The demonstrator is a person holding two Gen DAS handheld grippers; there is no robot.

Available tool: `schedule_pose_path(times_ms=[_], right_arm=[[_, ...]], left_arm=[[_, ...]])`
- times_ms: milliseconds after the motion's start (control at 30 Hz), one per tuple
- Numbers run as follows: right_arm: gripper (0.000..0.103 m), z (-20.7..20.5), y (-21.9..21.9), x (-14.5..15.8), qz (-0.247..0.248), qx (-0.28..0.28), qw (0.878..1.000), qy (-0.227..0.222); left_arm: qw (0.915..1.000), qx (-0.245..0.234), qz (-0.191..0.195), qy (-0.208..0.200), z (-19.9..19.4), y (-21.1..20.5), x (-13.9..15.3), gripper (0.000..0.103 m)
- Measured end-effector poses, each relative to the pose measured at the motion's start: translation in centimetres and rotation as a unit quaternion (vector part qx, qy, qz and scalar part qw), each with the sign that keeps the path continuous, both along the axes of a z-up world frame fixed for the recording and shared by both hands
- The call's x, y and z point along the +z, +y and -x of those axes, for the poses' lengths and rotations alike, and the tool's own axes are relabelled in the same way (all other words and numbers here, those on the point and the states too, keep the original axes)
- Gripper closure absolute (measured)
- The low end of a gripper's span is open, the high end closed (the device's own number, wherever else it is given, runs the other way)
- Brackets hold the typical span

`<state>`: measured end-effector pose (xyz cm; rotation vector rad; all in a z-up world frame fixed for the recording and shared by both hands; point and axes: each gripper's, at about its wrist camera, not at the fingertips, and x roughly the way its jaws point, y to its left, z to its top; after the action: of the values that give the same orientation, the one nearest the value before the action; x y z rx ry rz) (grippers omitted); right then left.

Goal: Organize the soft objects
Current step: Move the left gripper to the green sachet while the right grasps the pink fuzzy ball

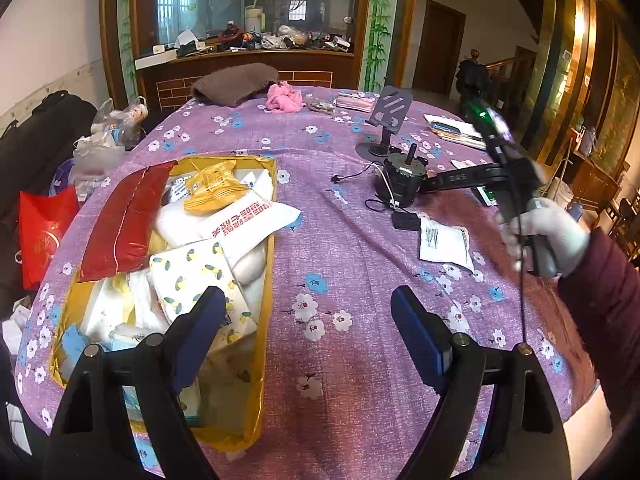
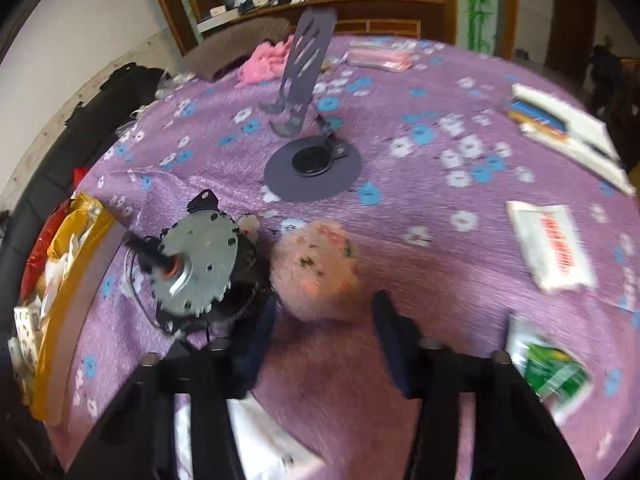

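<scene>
A gold-lined box [image 1: 266, 280] on the purple flowered tablecloth holds several soft packets, among them a lemon-print pack [image 1: 196, 276], a white packet with red print [image 1: 248, 224] and a yellow packet [image 1: 214, 194]. My left gripper [image 1: 308, 324] is open and empty, its left finger over the box's right side. My right gripper [image 2: 324, 320] is open just behind a round pink soft packet [image 2: 316, 270], not touching it. The right gripper also shows in the left wrist view [image 1: 448, 180], held by a gloved hand near the motor. The box edge [image 2: 68, 280] shows at the left of the right wrist view.
A grey electric motor [image 2: 200, 268] with cable lies left of the pink packet. A phone stand [image 2: 312, 168] stands behind. Loose packets lie right: white with red print [image 2: 552, 248], green [image 2: 556, 376], white [image 1: 444, 240]. A pink fluffy thing [image 1: 284, 98] and brown cushion [image 1: 236, 82] sit far back.
</scene>
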<state>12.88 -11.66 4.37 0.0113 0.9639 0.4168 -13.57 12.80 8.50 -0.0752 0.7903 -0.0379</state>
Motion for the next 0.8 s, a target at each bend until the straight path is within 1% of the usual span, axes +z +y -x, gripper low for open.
schedule_pose_path(times_ms=[33,100,167,200,300,367,433,500,567,633,700,733,800], right_arm=[[0.068,-0.8,0.4,-0.6,-0.007,-0.002,1.000,0.000],[0.073,-1.0,-0.5,-0.8,-0.043,-0.010,0.999,0.011],[0.075,-0.3,-1.6,-0.7,-0.061,-0.021,0.998,0.013],[0.075,0.6,-2.4,-0.4,-0.070,-0.026,0.997,0.007],[0.075,4.5,-6.1,0.8,-0.118,-0.041,0.992,-0.007],[0.075,7.7,-9.5,1.1,-0.141,-0.067,0.988,-0.024],[0.075,10.8,-13.1,1.2,-0.151,-0.097,0.983,-0.038],[0.074,12.8,-16.6,0.5,-0.160,-0.138,0.976,-0.046],[0.074,13.8,-19.6,-0.4,-0.168,-0.174,0.969,-0.051],[0.074,14.1,-22.0,-1.4,-0.190,-0.202,0.959,-0.052],[0.074,14.3,-23.5,-2.1,-0.199,-0.225,0.952,-0.059],[0.074,14.4,-24.0,-2.5,-0.202,-0.235,0.949,-0.062],[0.073,14.6,-24.6,-3.0,-0.213,-0.244,0.944,-0.066]], left_arm=[[1.0000,-0.001,0.002,0.001,-0.1,0.0,0.0,0.018],[1.0000,-0.006,0.005,0.003,-0.5,-0.3,0.0,0.018],[0.9998,-0.015,0.010,0.009,-1.1,-0.8,-0.1,0.018],[0.9995,-0.023,0.015,0.014,-1.5,-1.3,-0.2,0.018],[0.9977,-0.053,0.033,0.026,-2.8,-2.8,-0.2,0.018],[0.9960,-0.072,0.041,0.034,-4.0,-4.3,0.0,0.018],[0.9933,-0.101,0.042,0.038,-5.5,-6.6,0.2,0.018],[0.9897,-0.131,0.038,0.044,-7.6,-9.3,0.1,0.018],[0.9866,-0.153,0.031,0.047,-9.7,-12.1,-0.2,0.018],[0.9839,-0.171,0.013,0.050,-11.9,-15.2,-0.5,0.018],[0.9808,-0.185,0.006,0.061,-14.4,-18.0,-1.0,0.018],[0.9806,-0.184,0.007,0.066,-15.6,-19.3,-1.1,0.018],[0.9788,-0.192,0.026,0.068,-17.6,-21.1,-1.1,0.018]])
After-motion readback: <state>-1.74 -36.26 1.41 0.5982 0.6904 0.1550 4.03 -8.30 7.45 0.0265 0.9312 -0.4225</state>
